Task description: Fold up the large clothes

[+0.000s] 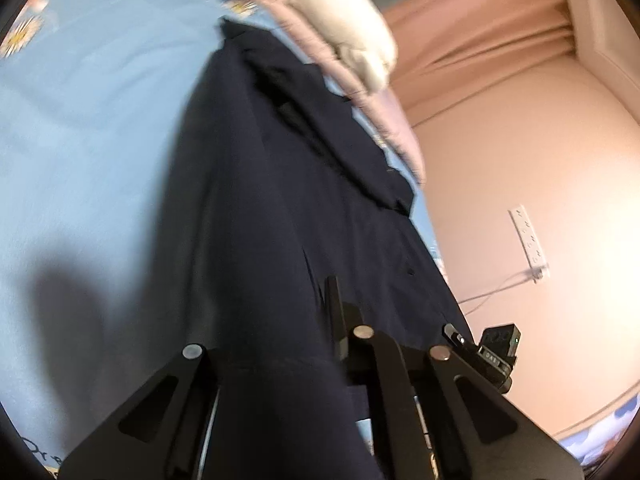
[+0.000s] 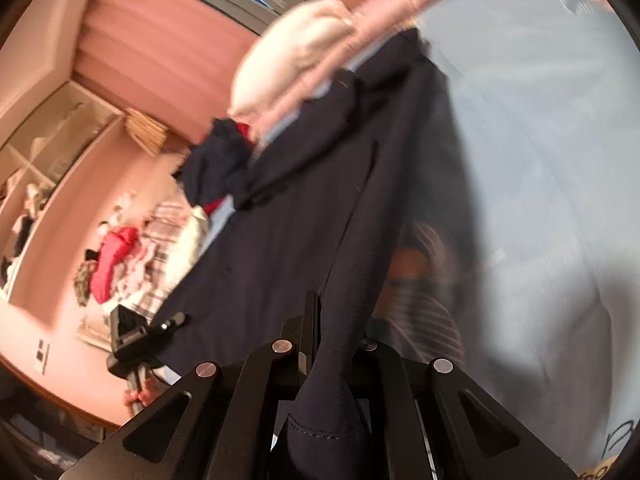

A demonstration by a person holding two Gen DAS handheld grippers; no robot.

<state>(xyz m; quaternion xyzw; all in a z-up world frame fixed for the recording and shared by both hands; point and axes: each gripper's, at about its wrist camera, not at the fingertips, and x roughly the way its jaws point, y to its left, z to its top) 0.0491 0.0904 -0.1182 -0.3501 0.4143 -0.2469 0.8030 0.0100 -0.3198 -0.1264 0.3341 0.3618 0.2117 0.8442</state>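
Observation:
A large dark navy garment (image 1: 280, 208) hangs stretched between both grippers above a light blue bed sheet (image 1: 88, 128). My left gripper (image 1: 320, 320) is shut on one edge of the navy garment, with cloth draped over its fingers. My right gripper (image 2: 332, 320) is shut on another edge of the same garment (image 2: 312, 208), whose hem bunches between the jaws. The right gripper's body (image 1: 496, 348) shows at the lower right of the left wrist view. The left gripper's body (image 2: 132, 340) shows at the lower left of the right wrist view.
A cream pillow (image 1: 360, 32) on a pink quilt (image 1: 392, 128) lies at the bed's far side. A pile of clothes (image 2: 128, 264) sits on the floor by pink walls. Open shelves (image 2: 36, 168) stand at the left. A power strip (image 1: 528, 240) hangs on the wall.

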